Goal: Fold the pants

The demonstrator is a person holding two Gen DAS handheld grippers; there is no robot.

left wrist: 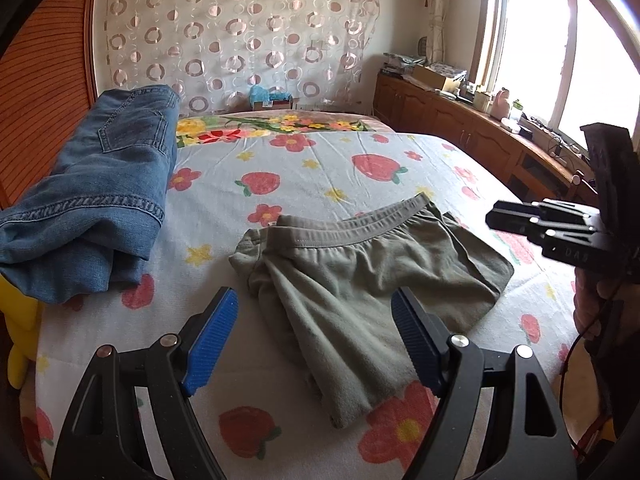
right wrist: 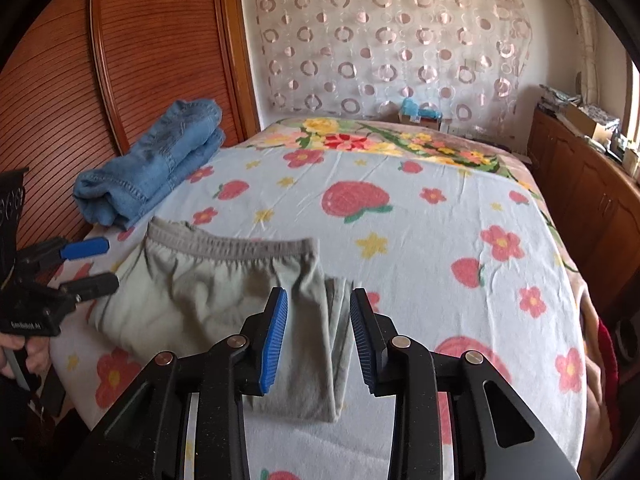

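Observation:
Grey-green pants (left wrist: 360, 276) with an elastic waistband lie folded on the flowered bed sheet (left wrist: 320, 168); they also show in the right wrist view (right wrist: 208, 300). My left gripper (left wrist: 316, 300) is open and empty, held above the near folded edge of the pants. My right gripper (right wrist: 319, 300) is open and empty above the pants' right folded edge. The right gripper also shows from the side in the left wrist view (left wrist: 496, 216). The left gripper shows at the left of the right wrist view (right wrist: 106, 262), open.
Folded blue jeans (left wrist: 100, 188) lie at the bed's far left by a wooden slatted wall (right wrist: 120, 60). A wooden cabinet (left wrist: 460, 120) with clutter runs under the window on the right. A box with blue items (left wrist: 272, 98) sits past the bed's head.

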